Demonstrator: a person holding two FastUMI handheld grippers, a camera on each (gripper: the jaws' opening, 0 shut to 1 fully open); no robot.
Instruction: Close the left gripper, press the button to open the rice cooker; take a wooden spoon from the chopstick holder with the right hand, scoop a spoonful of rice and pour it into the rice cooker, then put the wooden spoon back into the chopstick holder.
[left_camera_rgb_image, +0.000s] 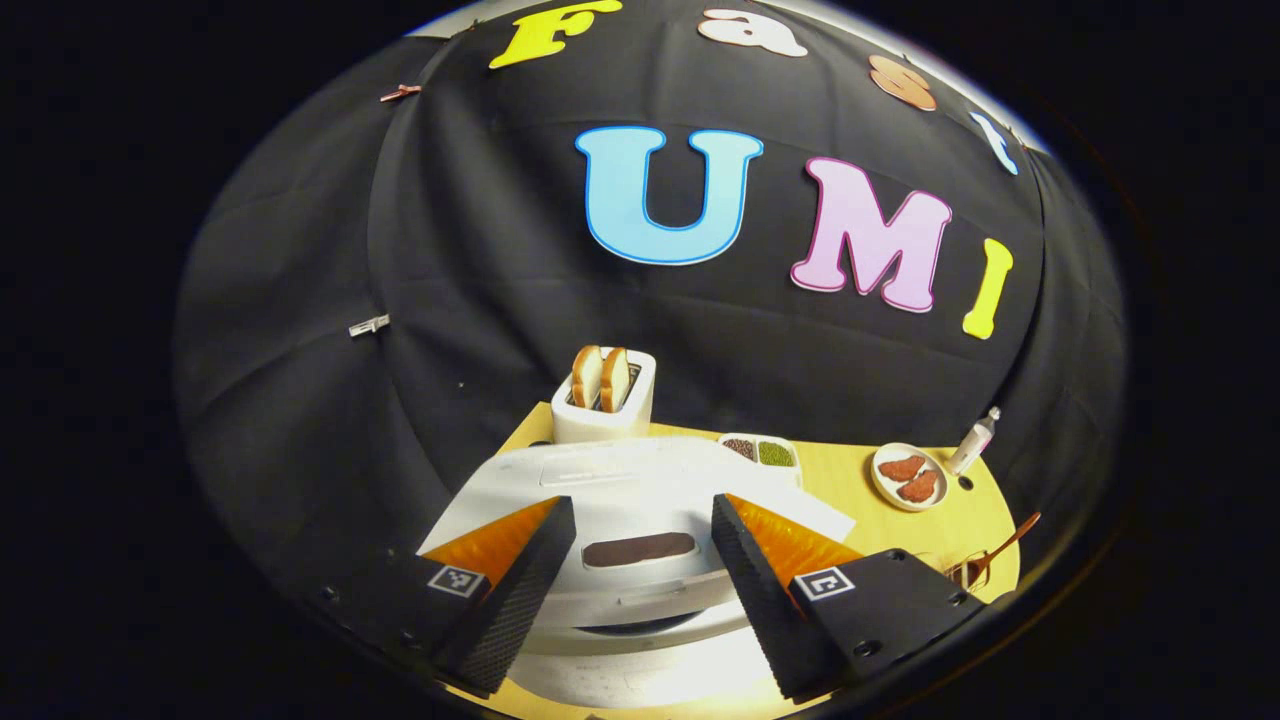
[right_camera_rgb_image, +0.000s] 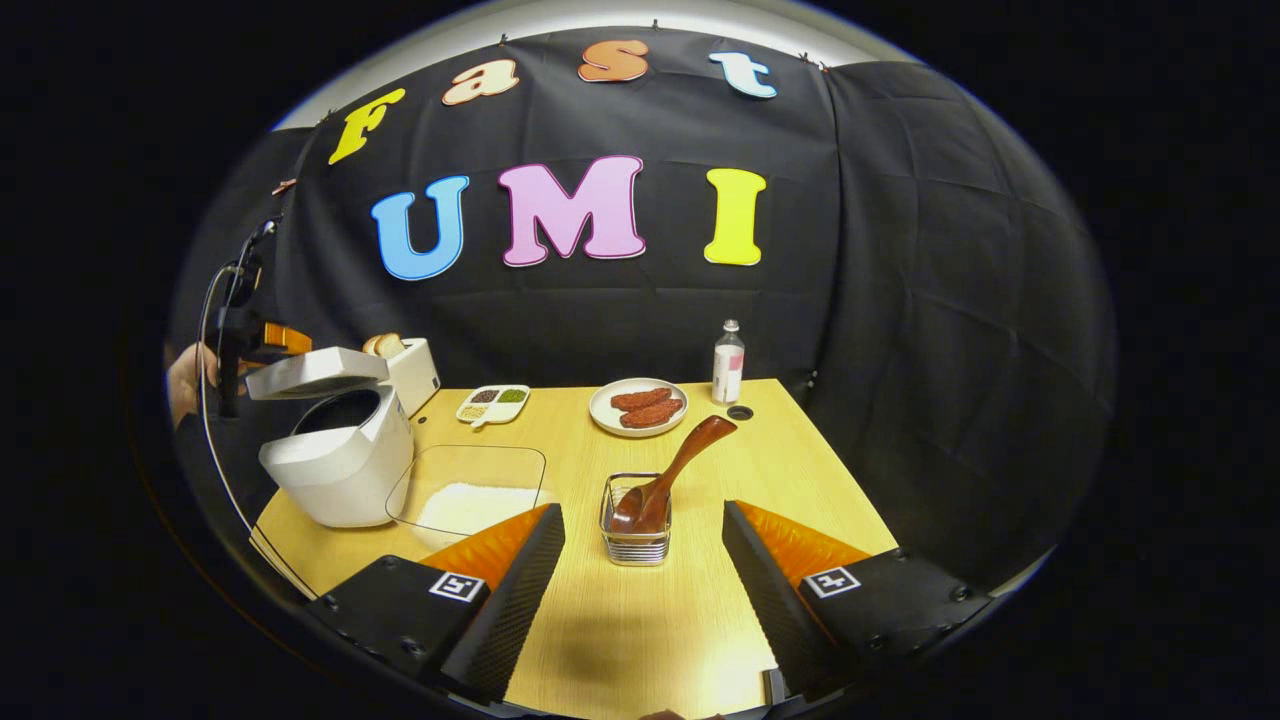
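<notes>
The white rice cooker stands at the table's left, its lid lifted partway with the dark pot showing beneath. In the left gripper view the cooker lies right under my left gripper, which is open, and a dark oval button sits between the fingers. That gripper also hovers just above the lid, held by a hand. My right gripper is open, just short of the wire chopstick holder. The wooden spoon leans in it, handle pointing up and right.
A clear tray of white rice lies between cooker and holder. Behind are a toaster with bread, a divided dish of beans, a plate of meat and a small bottle. The table's front edge runs under my right gripper.
</notes>
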